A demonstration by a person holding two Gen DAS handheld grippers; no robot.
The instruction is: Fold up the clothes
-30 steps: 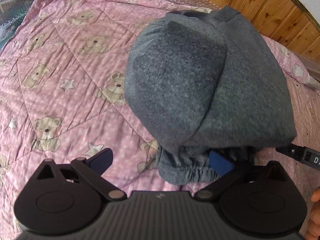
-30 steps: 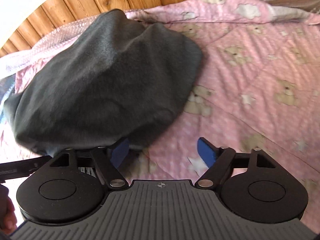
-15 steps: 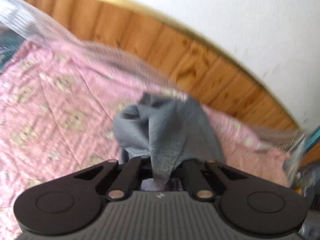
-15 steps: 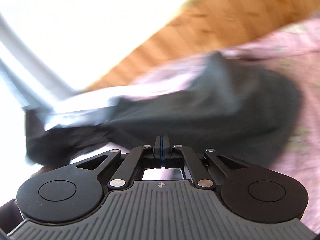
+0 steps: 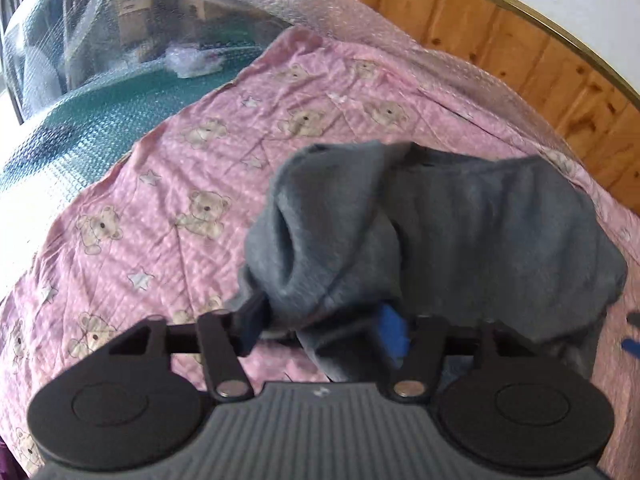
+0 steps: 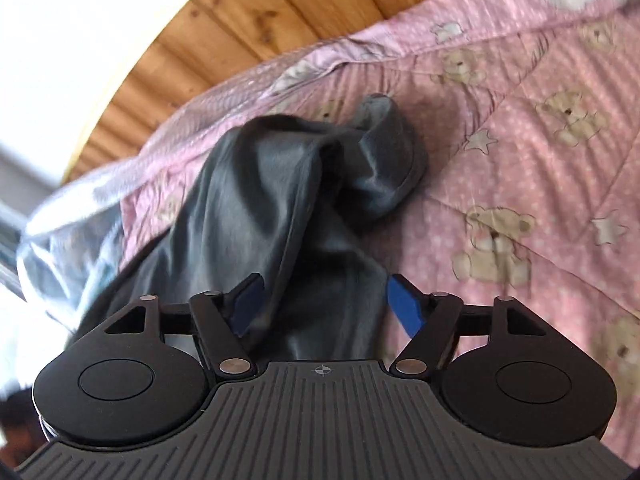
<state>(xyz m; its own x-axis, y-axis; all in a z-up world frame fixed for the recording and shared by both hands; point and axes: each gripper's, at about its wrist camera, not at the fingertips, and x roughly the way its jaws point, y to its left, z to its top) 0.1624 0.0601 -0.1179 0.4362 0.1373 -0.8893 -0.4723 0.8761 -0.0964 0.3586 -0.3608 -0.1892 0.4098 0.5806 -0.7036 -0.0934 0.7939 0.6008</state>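
Note:
A grey fleece garment (image 5: 472, 240) lies bunched on the pink teddy-bear quilt (image 5: 168, 216). One rolled fold of it rises toward the left wrist camera. My left gripper (image 5: 322, 326) is open, and the garment's near edge rests between its blue pads without being pinched. In the right wrist view the same garment (image 6: 256, 204) looks dark and creased and runs from the far wall side down to my fingers. My right gripper (image 6: 326, 304) is open too, with cloth lying loose between its pads.
The quilt (image 6: 520, 184) spreads wide to the right of the garment. Bubble wrap (image 5: 200, 12) covers the bed's far edge and a green surface (image 5: 100, 108) at the left. A wooden panelled wall (image 5: 520, 52) stands just behind the bed.
Half a second ago both grippers were shut on the garment and held it up. Now both are open and the garment lies crumpled on the quilt.

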